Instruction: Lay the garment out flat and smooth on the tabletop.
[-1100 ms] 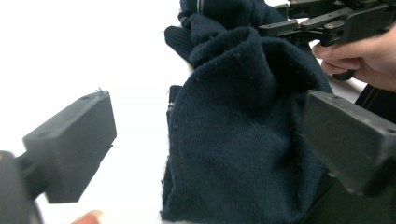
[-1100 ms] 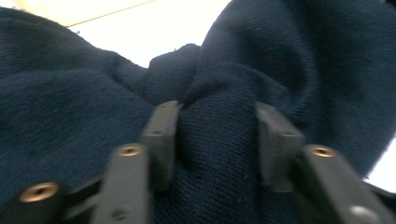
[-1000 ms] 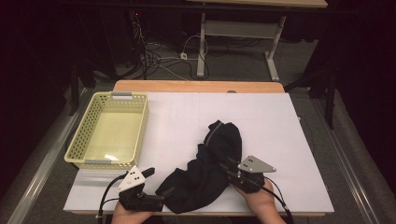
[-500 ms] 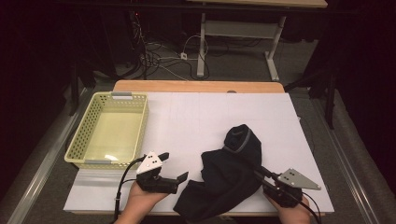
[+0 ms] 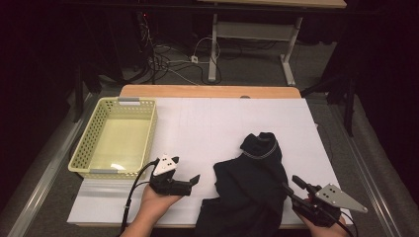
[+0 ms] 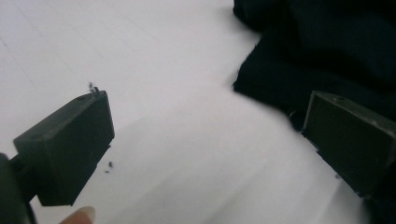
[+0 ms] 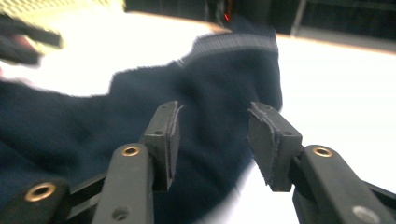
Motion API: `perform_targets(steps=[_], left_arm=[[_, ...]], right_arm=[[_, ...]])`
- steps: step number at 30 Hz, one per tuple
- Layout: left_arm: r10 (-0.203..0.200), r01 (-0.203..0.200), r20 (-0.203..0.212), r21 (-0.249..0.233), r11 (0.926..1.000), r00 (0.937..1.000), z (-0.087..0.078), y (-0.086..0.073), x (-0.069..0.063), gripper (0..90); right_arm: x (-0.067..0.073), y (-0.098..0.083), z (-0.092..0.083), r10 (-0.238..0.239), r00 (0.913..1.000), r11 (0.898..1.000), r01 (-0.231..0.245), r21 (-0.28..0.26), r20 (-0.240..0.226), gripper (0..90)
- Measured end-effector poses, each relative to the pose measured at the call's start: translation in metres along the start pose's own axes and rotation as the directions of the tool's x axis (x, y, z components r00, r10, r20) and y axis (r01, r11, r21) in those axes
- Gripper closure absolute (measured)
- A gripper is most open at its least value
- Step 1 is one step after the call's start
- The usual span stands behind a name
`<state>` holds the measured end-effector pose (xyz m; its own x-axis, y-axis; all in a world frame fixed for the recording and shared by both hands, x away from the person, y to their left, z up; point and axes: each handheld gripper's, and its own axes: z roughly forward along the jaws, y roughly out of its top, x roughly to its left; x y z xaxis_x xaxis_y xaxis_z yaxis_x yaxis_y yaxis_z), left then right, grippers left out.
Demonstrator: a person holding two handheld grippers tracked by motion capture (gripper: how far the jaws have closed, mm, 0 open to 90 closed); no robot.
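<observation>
**Dark garment between two pairs of parted tongs**

Near the front edge of the table (image 5: pixel 207 123), toward its right corner, lies a crumpled dark garment (image 5: pixel 249 190), its ribbed collar end (image 5: pixel 260 148) pointing toward the far edge and its lower part hanging over the front edge. Left tongs (image 5: pixel 193 179) sit in the person's left hand (image 5: pixel 153 202) just left of the garment, jaws wide apart and bare; in the left gripper view one jaw stands over the white surface and the other at the cloth's edge (image 6: pixel 261 93), gripping nothing. Right tongs (image 5: pixel 291 183), at the front right corner, point toward the garment's right edge. Their jaws have just been opening; in the right gripper view they stand parted in front of the dark knit (image 7: pixel 219 93), with no cloth pinched between the pads (image 7: pixel 173 135). At the left edge of the table rests a yellow perforated basket (image 5: pixel 148 123), well apart from the garment.
</observation>
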<state>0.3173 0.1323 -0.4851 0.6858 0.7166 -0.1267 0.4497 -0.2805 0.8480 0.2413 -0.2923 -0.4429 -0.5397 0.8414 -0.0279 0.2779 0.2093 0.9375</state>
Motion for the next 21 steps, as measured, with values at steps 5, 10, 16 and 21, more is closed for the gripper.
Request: perform_targets(steps=[5,10,16,21], left_arm=[[0.018,-0.018,-0.014,-0.005,0.9998,0.9997,0.0,-0.004,-0.002,1.8],[-0.022,0.023,0.024,-0.049,0.9985,0.9995,-0.005,-0.007,0.002,2.2],[-0.001,0.003,0.034,-0.047,0.9989,0.9994,-0.006,-0.009,0.0,2.2],[0.004,-0.002,0.037,-0.045,0.999,0.9993,-0.006,-0.009,0.0,2.2]], right_arm=[[0.033,0.016,0.018,-0.056,0.9914,0.998,0.056,-0.002,-0.118,50.5],[0.062,0.002,0.056,-0.126,0.9806,0.976,0.149,0.156,-0.15,45.6],[0.058,-0.017,0.07,-0.157,0.981,0.957,0.179,0.228,-0.114,59.4],[0.056,-0.016,0.066,-0.165,0.9801,0.958,0.186,0.22,-0.111,84.0]])
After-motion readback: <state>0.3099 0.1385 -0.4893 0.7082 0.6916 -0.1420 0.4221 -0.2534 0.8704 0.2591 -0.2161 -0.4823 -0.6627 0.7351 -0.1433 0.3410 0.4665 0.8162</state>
